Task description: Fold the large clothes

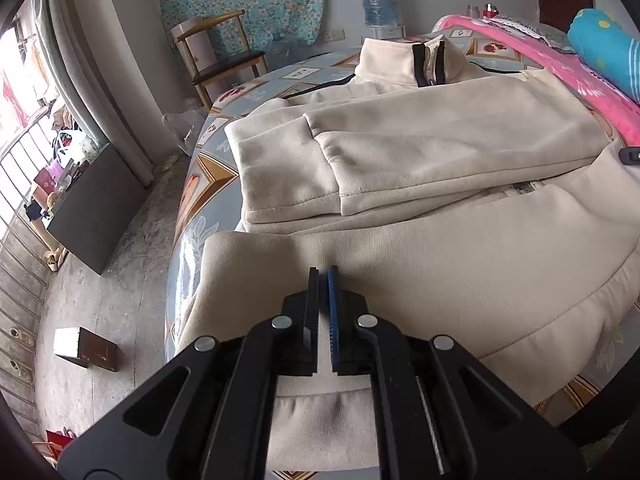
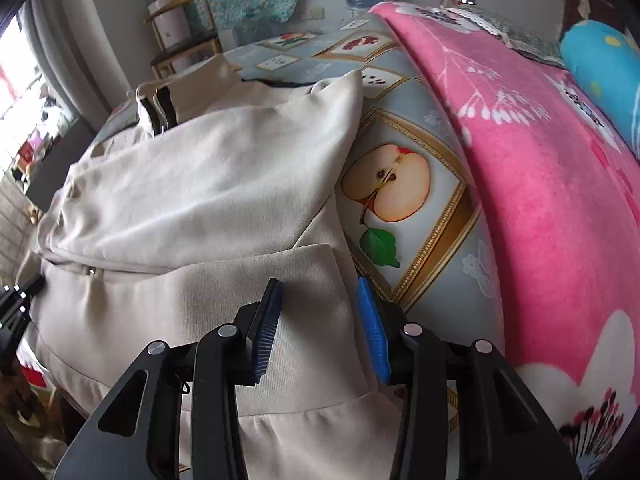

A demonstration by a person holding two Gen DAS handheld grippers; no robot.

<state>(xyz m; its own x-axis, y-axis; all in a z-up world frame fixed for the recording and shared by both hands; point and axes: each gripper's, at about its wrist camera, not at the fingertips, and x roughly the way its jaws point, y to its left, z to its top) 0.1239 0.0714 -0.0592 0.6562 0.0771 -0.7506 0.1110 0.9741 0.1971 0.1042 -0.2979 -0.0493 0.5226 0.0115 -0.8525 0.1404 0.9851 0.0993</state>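
Spread over a bed (image 2: 404, 92) with a fruit-print sheet lies the cream jacket (image 1: 420, 148), sleeves folded across its chest, collar at the far end. It looks thick, soft and floppy, likely best taken by the ribbed hem. The left gripper (image 1: 323, 276) has its jaws pinched together on the hem near the bed's edge; the right gripper (image 2: 318, 292) holds its jaws apart over the hem's right corner, gripping nothing. A water bottle (image 1: 378, 0) stands by the far wall; how full it is I cannot tell.
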